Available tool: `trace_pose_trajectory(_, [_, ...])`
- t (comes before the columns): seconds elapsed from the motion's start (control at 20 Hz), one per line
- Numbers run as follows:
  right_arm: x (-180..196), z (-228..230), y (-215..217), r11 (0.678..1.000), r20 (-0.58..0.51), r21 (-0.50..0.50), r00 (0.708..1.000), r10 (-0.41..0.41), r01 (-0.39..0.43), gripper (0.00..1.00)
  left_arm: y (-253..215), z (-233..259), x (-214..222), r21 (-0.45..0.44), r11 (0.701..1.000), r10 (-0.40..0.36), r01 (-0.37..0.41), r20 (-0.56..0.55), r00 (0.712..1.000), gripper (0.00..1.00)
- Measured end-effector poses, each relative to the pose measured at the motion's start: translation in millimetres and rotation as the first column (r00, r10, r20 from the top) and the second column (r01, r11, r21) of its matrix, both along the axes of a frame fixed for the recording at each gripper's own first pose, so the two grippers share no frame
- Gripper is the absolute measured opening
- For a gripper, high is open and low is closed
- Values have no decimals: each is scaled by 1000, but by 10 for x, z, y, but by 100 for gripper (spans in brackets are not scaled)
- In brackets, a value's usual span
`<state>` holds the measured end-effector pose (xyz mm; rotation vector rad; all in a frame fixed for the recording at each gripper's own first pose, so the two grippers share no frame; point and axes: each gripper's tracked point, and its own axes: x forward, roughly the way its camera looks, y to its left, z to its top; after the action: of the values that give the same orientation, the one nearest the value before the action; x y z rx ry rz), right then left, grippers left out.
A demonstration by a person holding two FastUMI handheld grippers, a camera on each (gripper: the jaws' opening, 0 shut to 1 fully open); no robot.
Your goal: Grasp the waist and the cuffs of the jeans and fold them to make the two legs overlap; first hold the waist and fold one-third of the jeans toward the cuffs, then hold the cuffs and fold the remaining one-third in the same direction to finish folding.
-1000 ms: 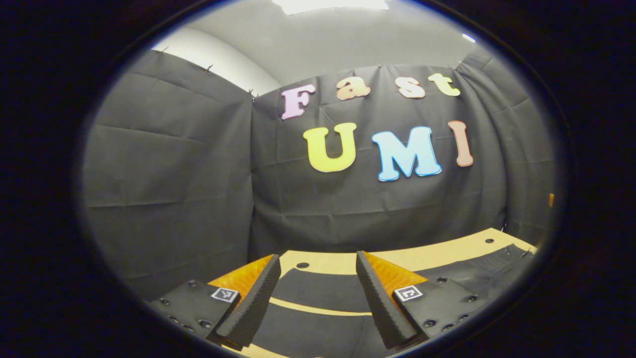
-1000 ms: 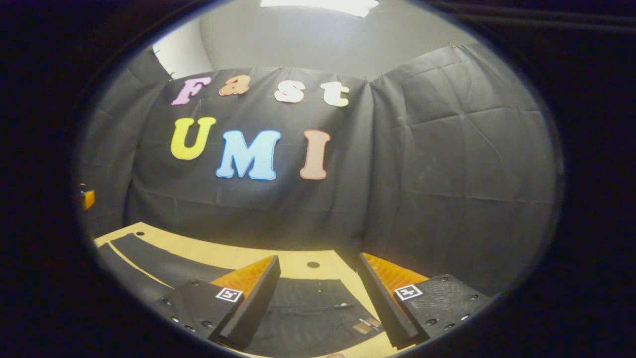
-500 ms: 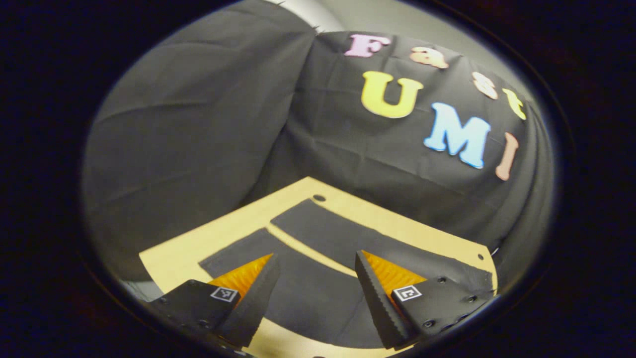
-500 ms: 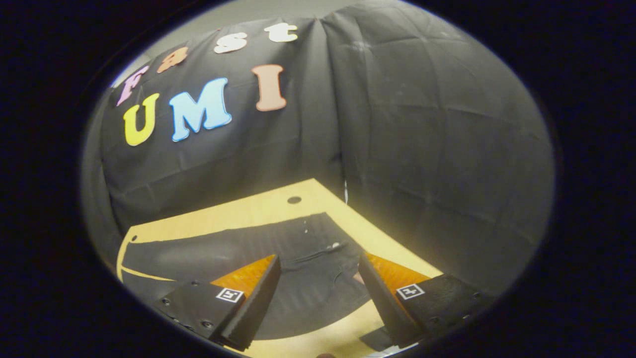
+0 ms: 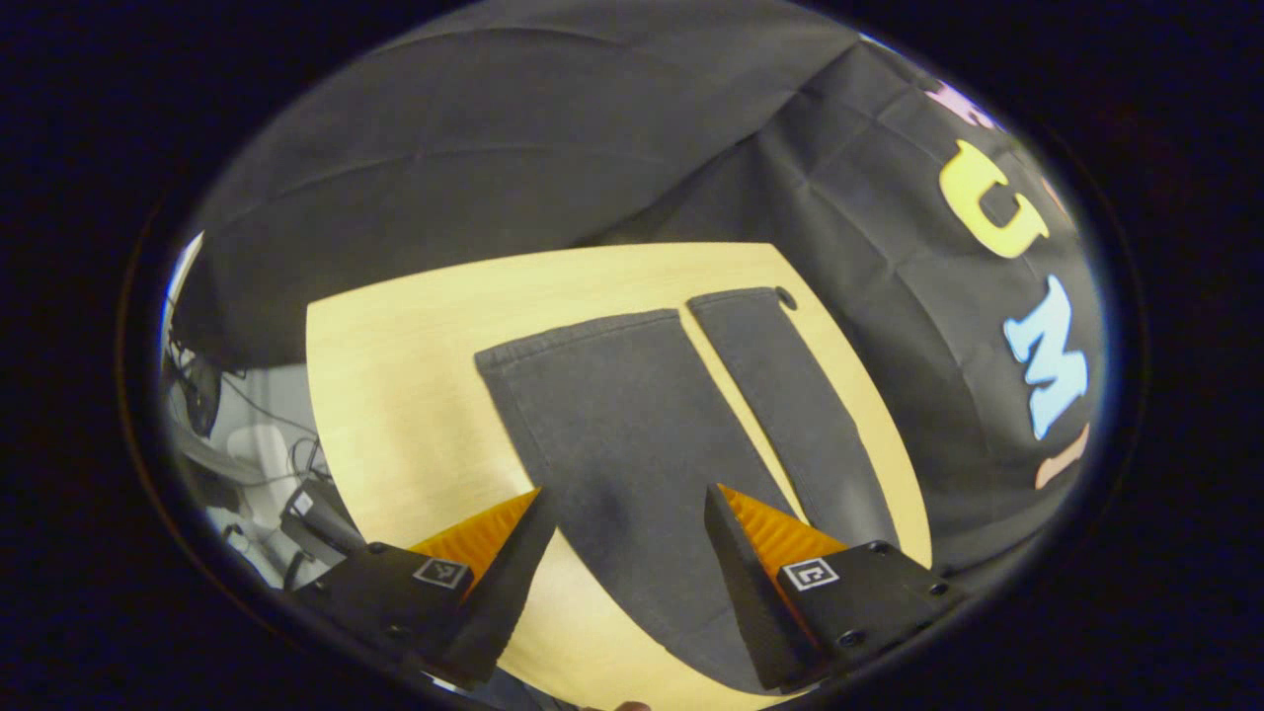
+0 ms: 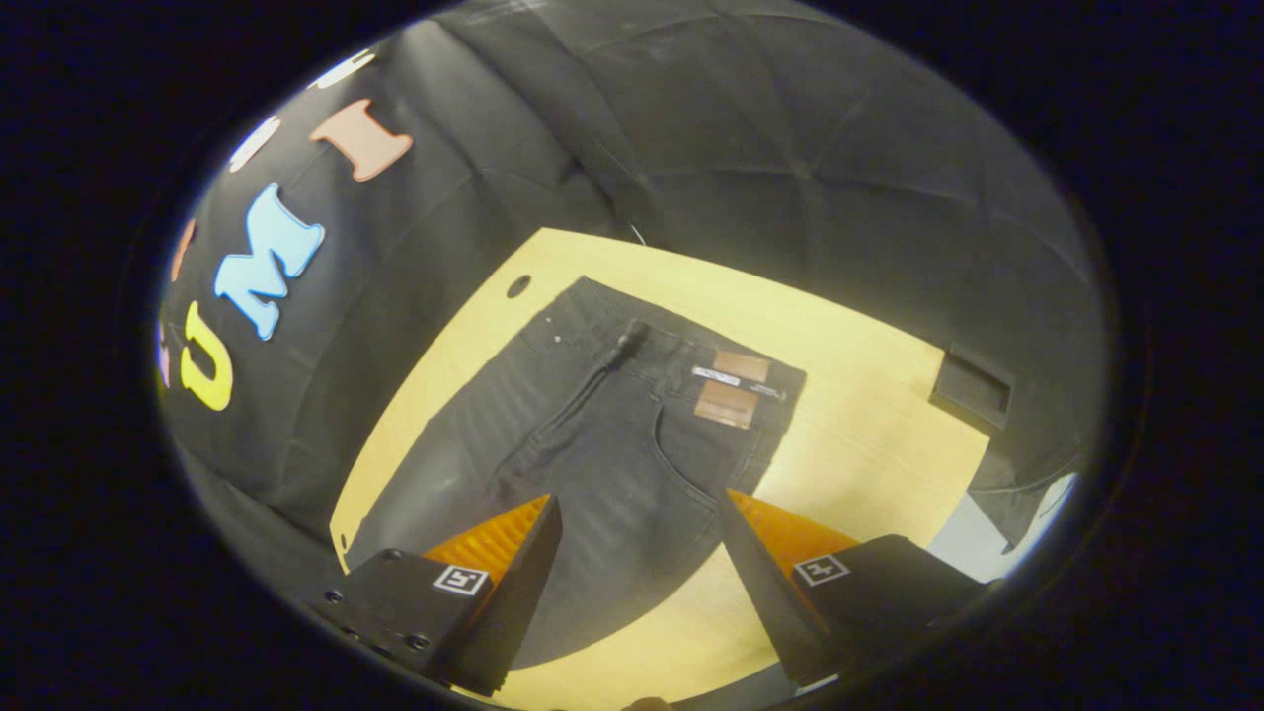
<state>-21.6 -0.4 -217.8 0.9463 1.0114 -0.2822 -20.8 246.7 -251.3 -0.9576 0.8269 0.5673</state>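
Dark grey jeans lie flat and unfolded on a light wooden table. In the left gripper view the two legs (image 5: 632, 425) run away from me, side by side with a narrow gap, and end in the cuffs (image 5: 583, 336). The left gripper (image 5: 622, 583) hovers above the near leg, open, with nothing between its fingers. In the right gripper view the waist (image 6: 691, 355) with brown tags (image 6: 726, 400) lies toward the far side. Above the thigh part hangs the right gripper (image 6: 642, 583), open and holding nothing.
The wooden table (image 5: 415, 395) has bare room left of the cuffs and a round hole (image 6: 517, 286) near its back edge. A small black block (image 6: 973, 390) sits at the table's right corner. Cables and gear (image 5: 296, 504) lie on the floor beyond the left edge.
Both grippers have tilted down and turned outward. The wall has slid out of the middle of both views, and the jeans' legs and waist now show from above. Both stay open.
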Motion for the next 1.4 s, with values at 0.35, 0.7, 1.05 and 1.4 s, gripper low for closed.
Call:
trace_pose_trajectory(0.35, [-83, -298, 94, 987, -130, 135, 989, -64, 82, 96, 231, -546, -98, -190, 968, 150, -165, -88, 985, 99])
trace_pose_trajectory(0.7, [-91, -523, 33, 974, -233, 150, 964, -131, 168, 96, 251, -531, 166, -277, 947, 156, -162, -42, 987, 94])
trace_pose_trajectory(1.05, [230, -576, 52, 972, -252, 179, 962, -107, 155, 93, 141, -491, 486, -331, 937, 129, -114, 24, 991, 94])
trace_pose_trajectory(1.4, [170, -648, 46, 978, -276, 176, 960, -56, 108, 36, 174, -586, 563, -386, 910, 183, -153, 41, 982, 67])
